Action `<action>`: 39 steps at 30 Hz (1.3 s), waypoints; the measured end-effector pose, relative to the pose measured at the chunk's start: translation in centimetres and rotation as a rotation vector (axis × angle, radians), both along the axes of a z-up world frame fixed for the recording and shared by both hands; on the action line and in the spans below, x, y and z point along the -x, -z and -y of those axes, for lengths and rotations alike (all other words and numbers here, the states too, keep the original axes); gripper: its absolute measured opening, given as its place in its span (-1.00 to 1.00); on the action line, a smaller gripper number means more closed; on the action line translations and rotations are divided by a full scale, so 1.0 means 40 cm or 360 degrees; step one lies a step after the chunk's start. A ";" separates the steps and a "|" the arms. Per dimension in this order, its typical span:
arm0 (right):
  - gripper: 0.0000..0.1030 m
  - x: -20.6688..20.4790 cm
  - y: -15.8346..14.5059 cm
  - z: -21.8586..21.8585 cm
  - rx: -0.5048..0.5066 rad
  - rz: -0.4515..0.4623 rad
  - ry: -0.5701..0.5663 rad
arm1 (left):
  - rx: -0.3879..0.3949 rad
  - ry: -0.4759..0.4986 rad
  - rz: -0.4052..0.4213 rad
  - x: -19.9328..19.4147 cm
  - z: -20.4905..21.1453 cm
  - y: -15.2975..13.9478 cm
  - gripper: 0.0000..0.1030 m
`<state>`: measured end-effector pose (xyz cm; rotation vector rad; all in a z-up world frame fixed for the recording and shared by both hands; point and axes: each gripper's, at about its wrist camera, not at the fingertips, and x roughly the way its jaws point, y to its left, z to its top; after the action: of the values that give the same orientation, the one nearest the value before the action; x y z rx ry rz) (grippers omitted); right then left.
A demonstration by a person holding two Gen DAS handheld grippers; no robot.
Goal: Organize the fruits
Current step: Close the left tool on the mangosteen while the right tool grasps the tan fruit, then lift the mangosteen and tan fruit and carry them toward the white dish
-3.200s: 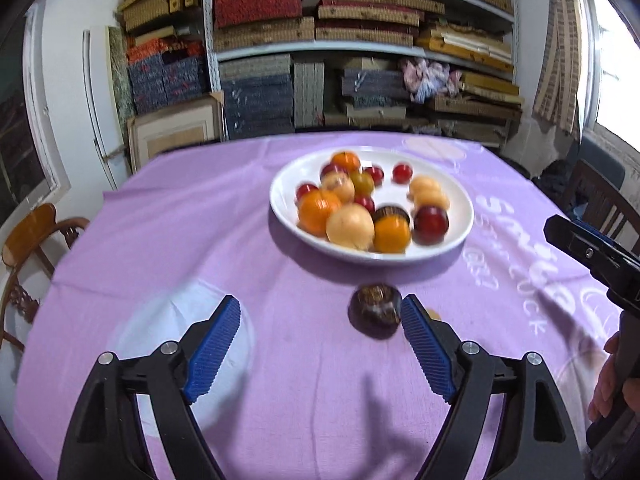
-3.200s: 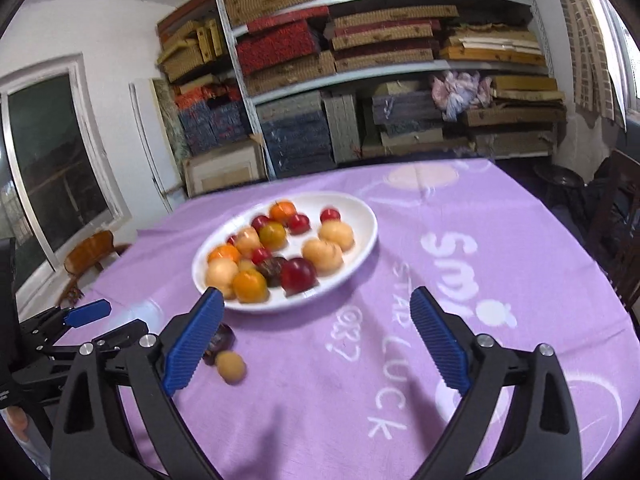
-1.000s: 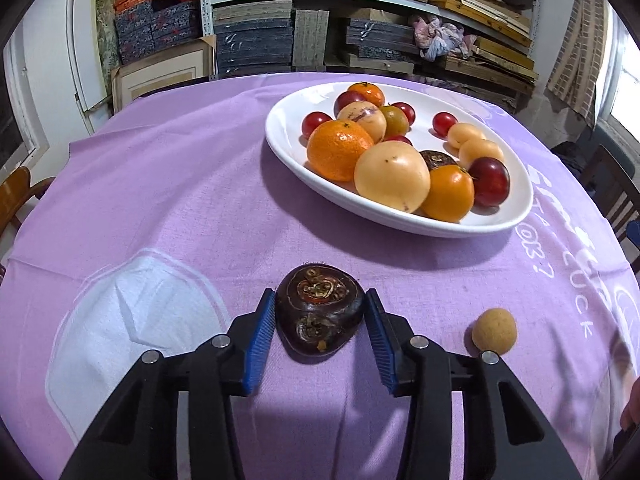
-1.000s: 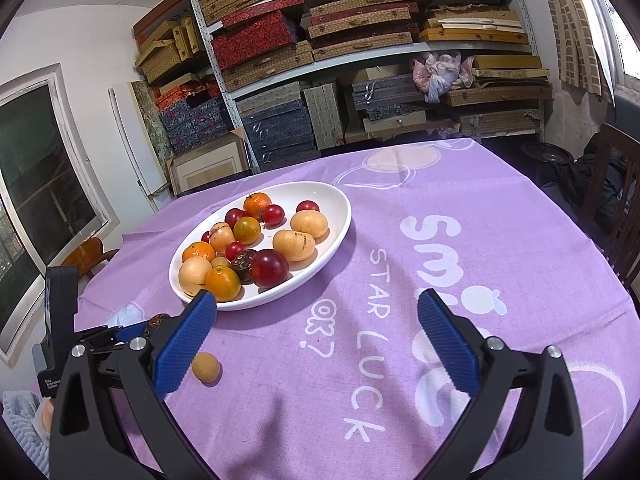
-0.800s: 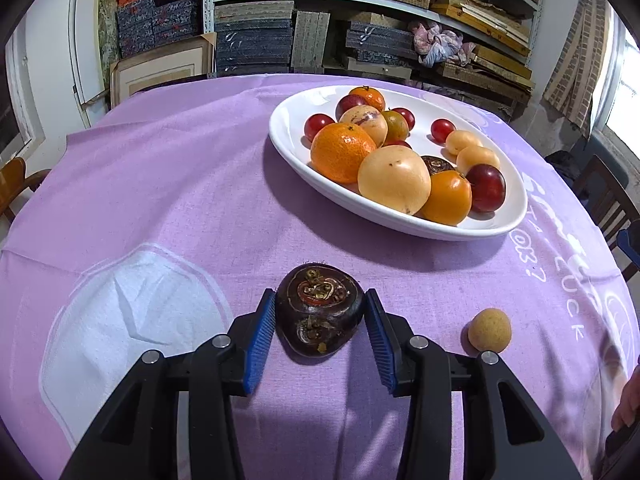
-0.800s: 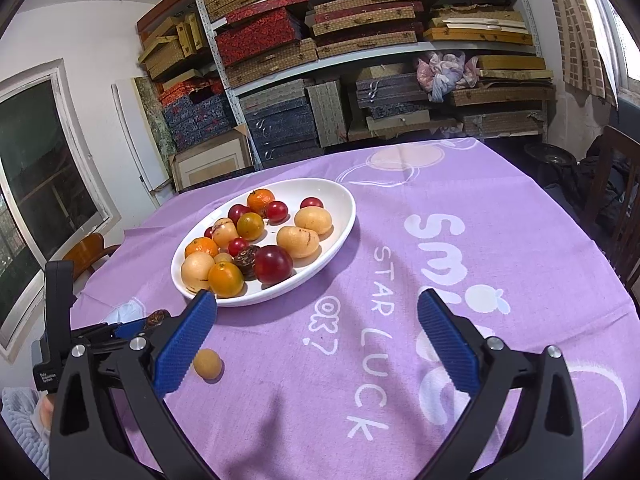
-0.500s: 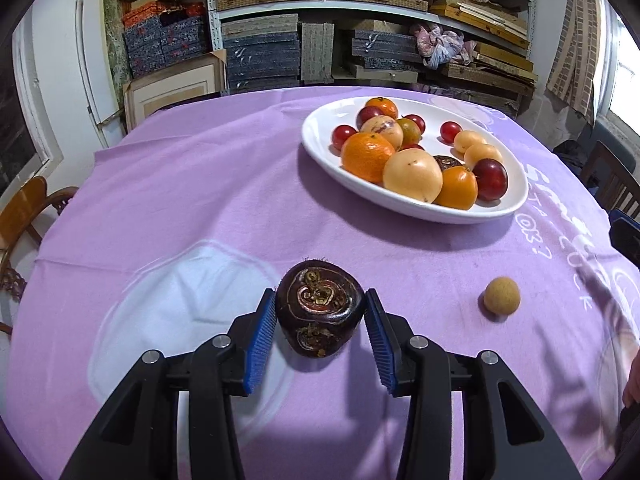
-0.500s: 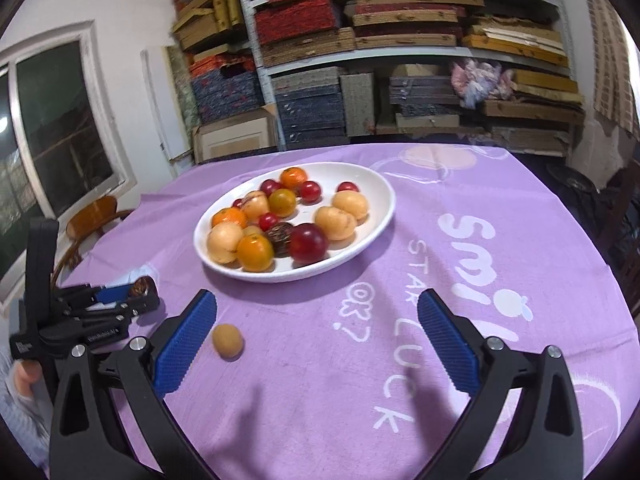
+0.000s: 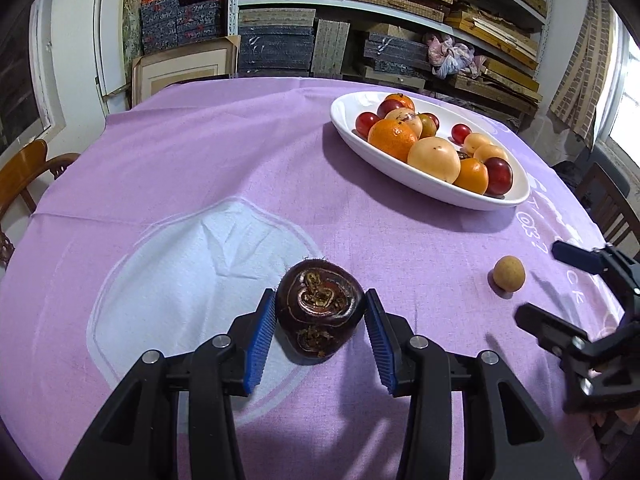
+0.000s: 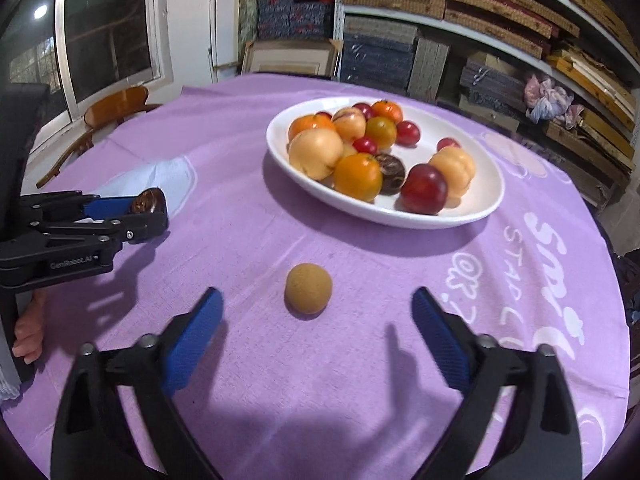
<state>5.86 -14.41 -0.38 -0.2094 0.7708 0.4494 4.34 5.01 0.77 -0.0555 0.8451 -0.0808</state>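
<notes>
Water chestnut [image 9: 320, 307] pinched between left gripper [image 9: 320, 322] pads, over pale patch of purple tablecloth [image 9: 200, 168]. Right gripper [image 10: 316, 330] jaws just closing, not touching small tan round fruit [image 10: 308, 288] lying between them near white plate [image 10: 486, 208]. Risk: one pad touches first, fruit rolls away; chestnut's rounded skin may slip.

Both fisheye views were bright and daylit, with windows [image 9: 628, 92] overexposed at the right edge. Soft shadows fell on the cloth [image 10: 248, 240] beneath the plate [image 10: 472, 204]. Edges curved and vignetted; the right gripper [image 10: 316, 332] showed motion blur.
</notes>
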 end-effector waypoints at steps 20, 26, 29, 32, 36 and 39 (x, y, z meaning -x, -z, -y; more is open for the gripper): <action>-0.48 -0.068 0.031 -0.010 -0.0040 -0.0164 0.0023 | 0.0018 0.0017 -0.0039 -0.009 -0.001 0.007 -0.12; -0.49 -0.069 0.032 -0.004 -0.0067 -0.0174 0.0024 | 0.0018 0.0017 -0.0039 -0.009 -0.001 0.007 -0.12; -0.49 -0.067 0.031 -0.001 -0.0074 -0.0168 0.0033 | 0.0019 0.0018 -0.0039 -0.009 0.000 0.007 -0.12; -0.49 -0.048 0.026 -0.002 -0.0040 -0.0130 0.0023 | 0.0024 0.0023 -0.0037 -0.008 0.001 0.007 -0.12; -0.49 0.010 0.017 -0.017 0.0040 -0.0048 -0.0022 | 0.0024 0.0034 0.0013 0.003 0.013 0.000 -0.14; -0.49 0.047 0.008 -0.020 0.0051 -0.0021 -0.0039 | 0.0017 0.0074 0.0046 0.017 0.042 -0.017 -0.27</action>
<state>3.99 -13.59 -0.70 -0.2464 0.7892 0.4620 3.66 3.34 1.46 -0.0447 0.8170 -0.1297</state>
